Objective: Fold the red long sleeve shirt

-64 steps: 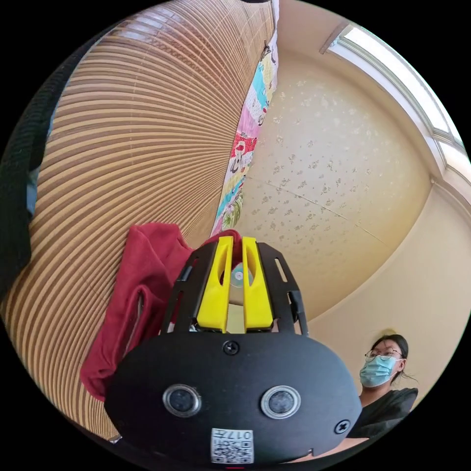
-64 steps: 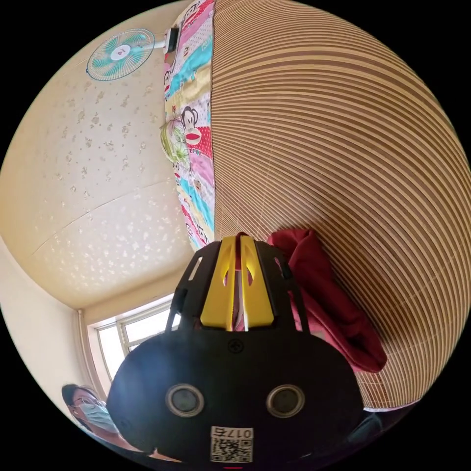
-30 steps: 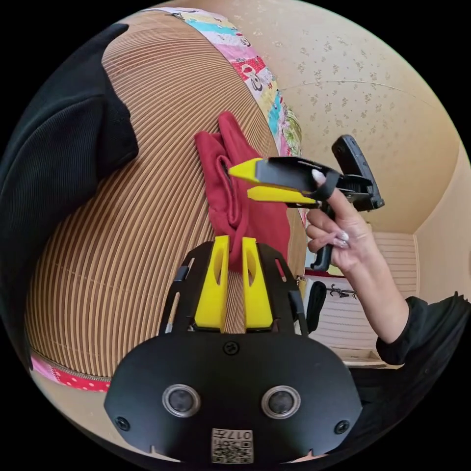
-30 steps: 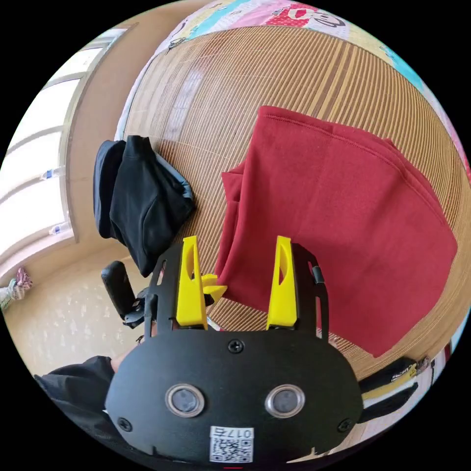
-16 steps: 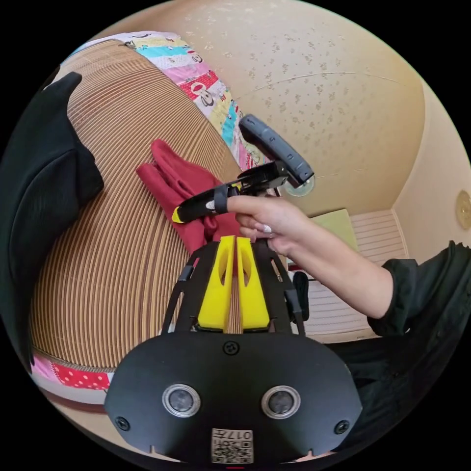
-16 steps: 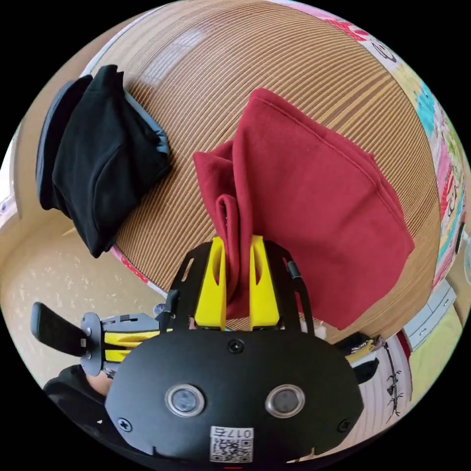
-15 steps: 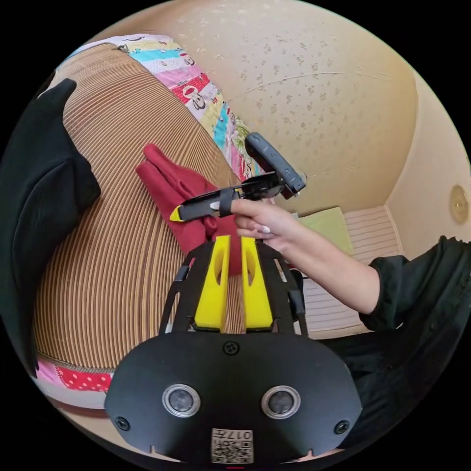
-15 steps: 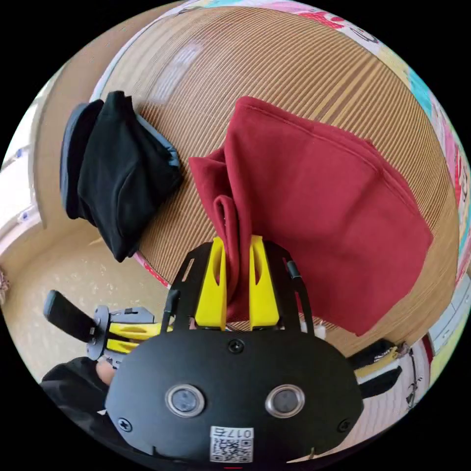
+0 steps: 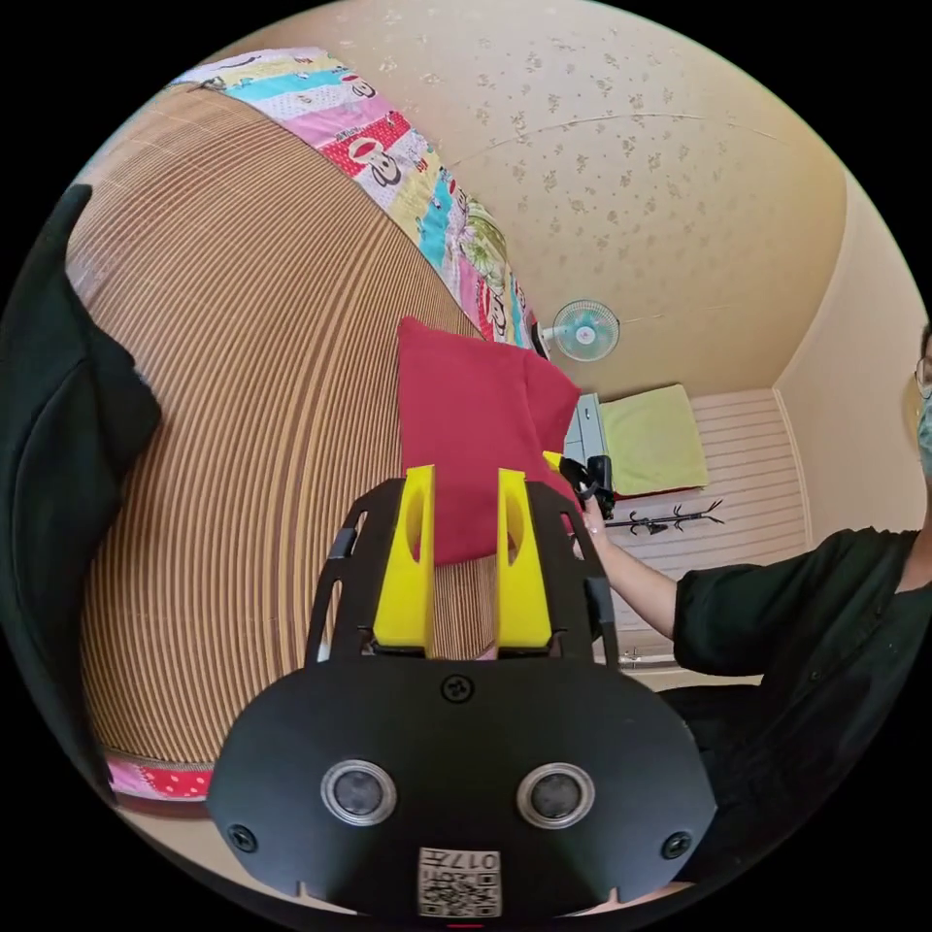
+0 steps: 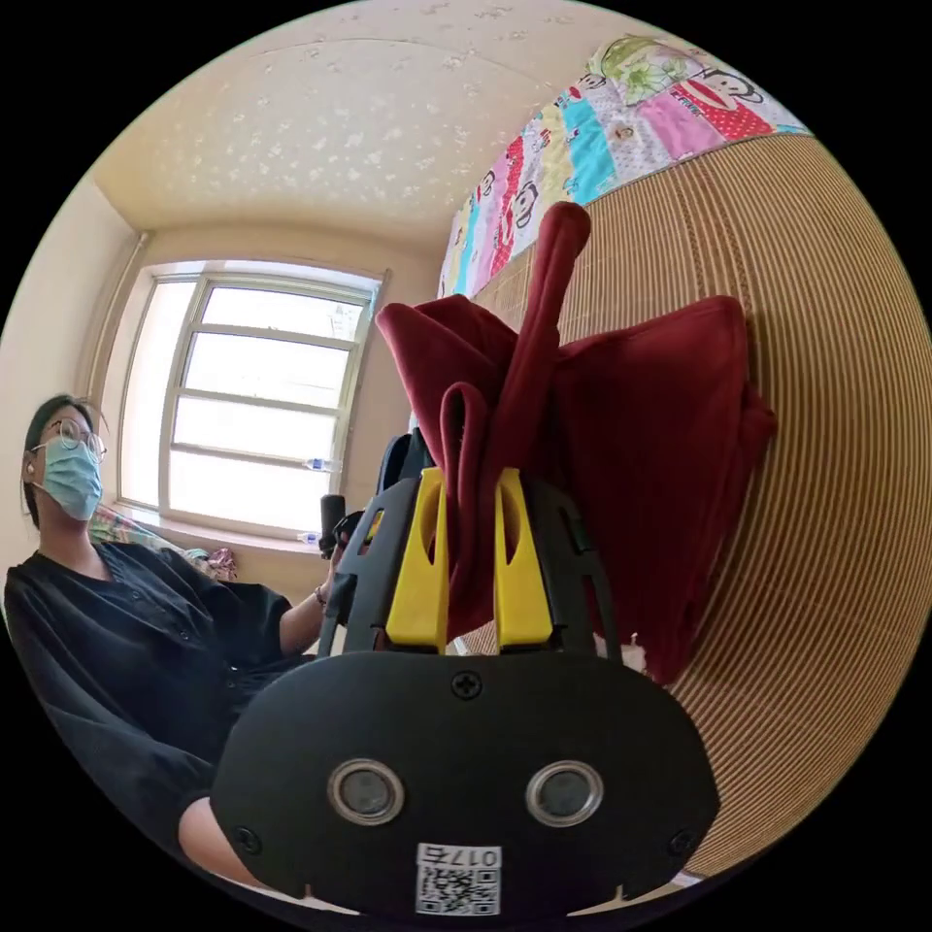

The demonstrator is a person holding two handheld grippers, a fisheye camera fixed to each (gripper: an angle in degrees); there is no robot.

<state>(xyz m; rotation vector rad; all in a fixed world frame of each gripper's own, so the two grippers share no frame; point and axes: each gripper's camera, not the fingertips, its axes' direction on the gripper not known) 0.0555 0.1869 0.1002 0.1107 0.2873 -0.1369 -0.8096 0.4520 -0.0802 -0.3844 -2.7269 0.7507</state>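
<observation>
Black cloth (image 9: pixel 58 417) sits at the left edge of the left gripper view, lying on the ribbed bamboo mat (image 9: pixel 252 388). Further right on the mat the red shirt (image 9: pixel 476 417) rests as a folded block, its near edge showing in the gap between the jaws of the left gripper (image 9: pixel 464 563), which stand apart with nothing clamped; whether they touch the cloth cannot be told. A patchwork quilt (image 9: pixel 388 165) borders the mat above the shirt. Right of the shirt the right gripper (image 9: pixel 582 476) shows in part, with a hand (image 9: pixel 590 529) behind it, then a wall fan (image 9: pixel 585 330), a green cover (image 9: pixel 655 437), and the person's dark sleeve (image 9: pixel 777 621) at the far right. In the right gripper view the person (image 10: pixel 116 621) sits at the left in front of a window (image 10: pixel 262 388), with the left gripper (image 10: pixel 335 515) visible only in part beside the right gripper's frame, its state not readable from here. At centre the right gripper (image 10: pixel 468 573) has its jaws drawn in on a bunched fold of the shirt (image 10: pixel 641 427), which rises between them and stands up in a narrow tongue. To the right the rest of the shirt lies folded on the mat (image 10: pixel 835 466), with the quilt (image 10: pixel 621 116) along the mat's upper edge.
</observation>
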